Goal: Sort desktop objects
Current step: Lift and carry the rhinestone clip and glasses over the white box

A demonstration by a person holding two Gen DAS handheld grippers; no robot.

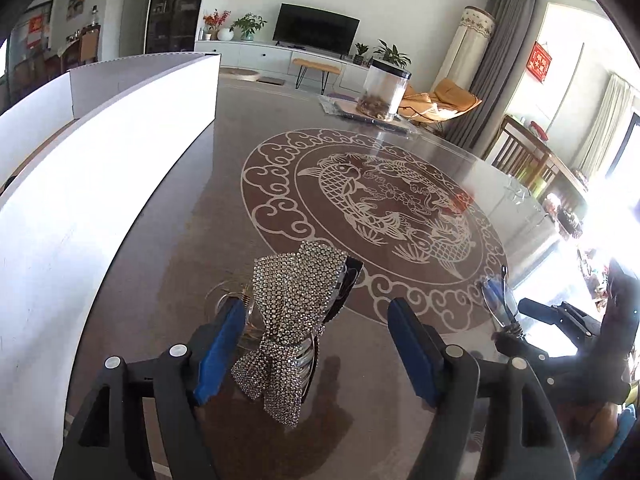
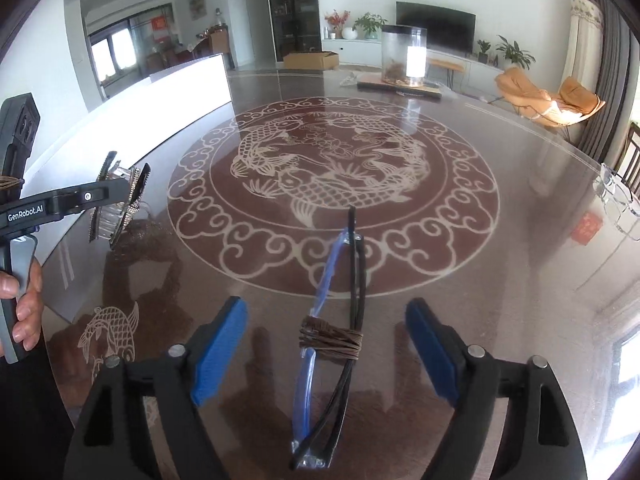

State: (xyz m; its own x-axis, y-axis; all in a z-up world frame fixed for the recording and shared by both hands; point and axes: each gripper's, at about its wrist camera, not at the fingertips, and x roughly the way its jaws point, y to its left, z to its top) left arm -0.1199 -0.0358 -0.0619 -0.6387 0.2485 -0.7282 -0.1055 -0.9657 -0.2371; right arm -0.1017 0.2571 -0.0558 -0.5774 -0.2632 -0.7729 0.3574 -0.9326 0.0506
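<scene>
Both spread wide: the left hand-held gripper (image 1: 316, 344) straddles the rhinestone bow clip (image 1: 290, 320); right hand-held gripper (image 2: 326, 344) frames bundled glasses (image 2: 332, 336). Close squarely, centred, toward twelve o'clock.

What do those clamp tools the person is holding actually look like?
Each is black plastic with two angular fingers, silver rivets at the joints and flat blue pads inside the tips. The left gripper carries white "GenRobot.AI" lettering and a grey trigger under the bare hand. The right gripper matches. No cables show.
</scene>
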